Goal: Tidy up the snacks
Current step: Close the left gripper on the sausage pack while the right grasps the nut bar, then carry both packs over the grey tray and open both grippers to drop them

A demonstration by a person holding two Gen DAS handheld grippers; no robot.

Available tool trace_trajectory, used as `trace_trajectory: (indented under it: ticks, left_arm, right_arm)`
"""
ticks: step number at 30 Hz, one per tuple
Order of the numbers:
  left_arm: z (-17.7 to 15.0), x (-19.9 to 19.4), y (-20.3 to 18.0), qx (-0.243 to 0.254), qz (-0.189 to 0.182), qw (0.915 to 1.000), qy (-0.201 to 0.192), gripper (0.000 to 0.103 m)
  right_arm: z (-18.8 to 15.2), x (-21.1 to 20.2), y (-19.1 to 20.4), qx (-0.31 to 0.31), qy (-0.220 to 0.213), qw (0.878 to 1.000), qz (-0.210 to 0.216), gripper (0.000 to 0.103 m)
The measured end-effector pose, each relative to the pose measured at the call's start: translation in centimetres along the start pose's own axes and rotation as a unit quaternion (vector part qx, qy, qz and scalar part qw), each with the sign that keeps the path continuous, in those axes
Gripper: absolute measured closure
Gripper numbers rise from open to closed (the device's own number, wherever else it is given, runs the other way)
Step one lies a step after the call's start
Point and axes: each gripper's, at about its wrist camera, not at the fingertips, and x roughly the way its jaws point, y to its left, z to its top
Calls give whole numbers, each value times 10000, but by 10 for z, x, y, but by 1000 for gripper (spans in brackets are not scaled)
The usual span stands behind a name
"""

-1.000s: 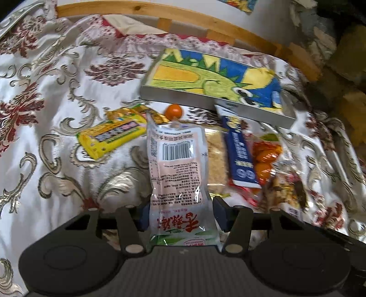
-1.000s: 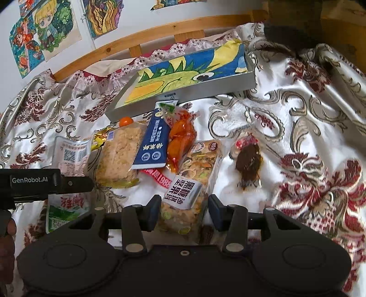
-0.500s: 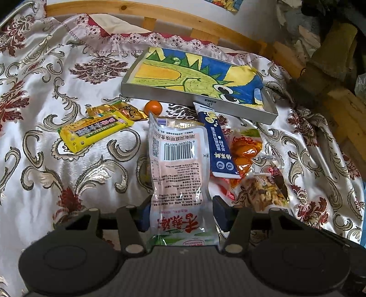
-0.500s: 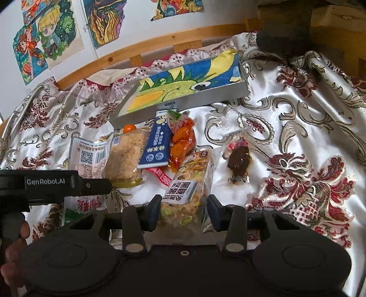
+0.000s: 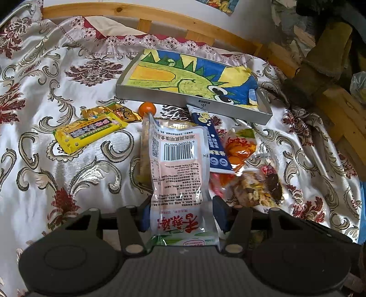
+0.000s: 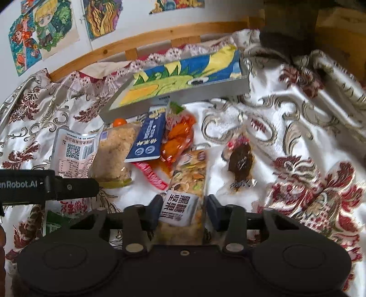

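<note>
My left gripper [image 5: 183, 214] is shut on a pink and white snack pouch [image 5: 178, 164], which stands up between its pads, barcode side toward me. The right wrist view shows the same pouch [image 6: 73, 153] at the left, behind a left gripper finger [image 6: 68, 186]. My right gripper [image 6: 184, 211] is closing on a clear nut bar pack [image 6: 189, 176] with a white label. Its pads sit against the pack's two long sides. A grey tray [image 5: 160, 97] lined with a dinosaur drawing lies beyond the snacks; its front wall [image 6: 205, 90] also shows from the right.
On the patterned bedspread lie a yellow bar [image 5: 89, 132], a small orange fruit [image 5: 147, 108], a blue packet [image 5: 212, 146], an orange snack bag [image 5: 240, 148], a crumbly pack [image 6: 114, 155] and a dark wrapped snack [image 6: 240, 164]. A wooden bed rail [image 5: 160, 20] runs behind.
The right gripper's jaws have narrowed onto the nut bar pack. The left gripper still holds the pink pouch in much the same place.
</note>
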Motion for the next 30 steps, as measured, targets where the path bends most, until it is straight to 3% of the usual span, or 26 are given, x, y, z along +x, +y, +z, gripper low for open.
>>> trace_trajectory:
  ticks: [12,20,30]
  left_arm:
    - [3,-15,-10,-29,-198,9997,-172,45]
    - [7,-20,-13,-96,-359,9989,-282,45]
    - [59,-6,-16,-173,-422,9979,-455,45]
  right_arm:
    - [-1,-39,-3,-316,-500,9979,-264,66]
    - [5,-56,-1,-395,-975,9944,-78,66]
    - [51,-50,-2,-863,-1534,9844,31,66]
